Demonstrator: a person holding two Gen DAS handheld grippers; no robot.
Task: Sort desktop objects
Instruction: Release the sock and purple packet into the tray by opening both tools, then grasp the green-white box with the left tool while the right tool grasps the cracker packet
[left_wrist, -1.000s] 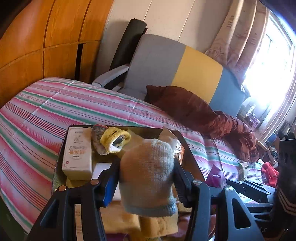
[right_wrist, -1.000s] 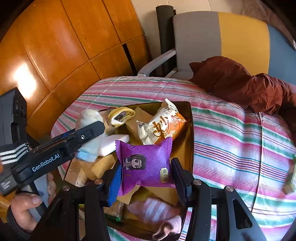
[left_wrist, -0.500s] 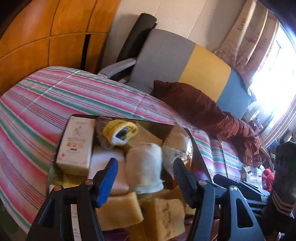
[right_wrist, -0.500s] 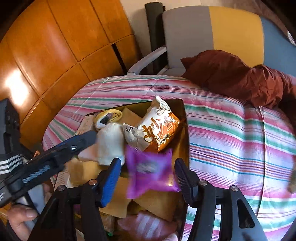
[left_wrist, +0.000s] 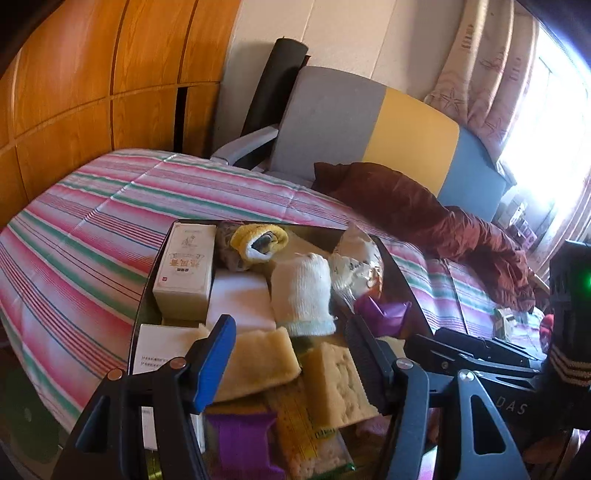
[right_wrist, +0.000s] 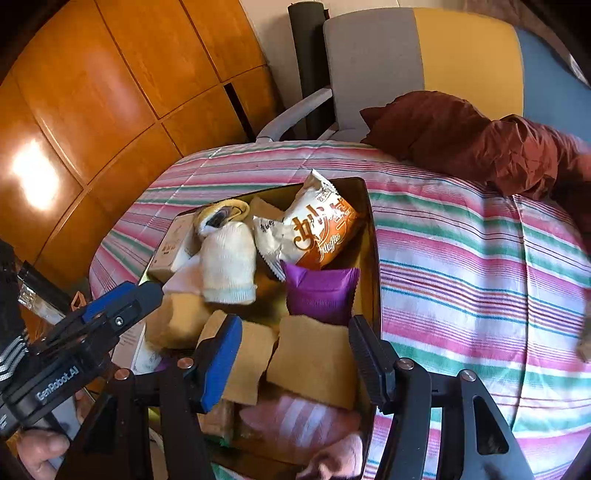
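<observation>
Two grippers hang over the tray, both w/ nothing in hand. Left gripper: jaws just opened, apart & bare; white sock lies loose on the pile just ahead, prob. where it belongs w/ the other soft stuff. Right gripper: jaws just opened too, nothing between; purple packet sits in the tray by the orange snack bag, snacks grouped on that side.
</observation>
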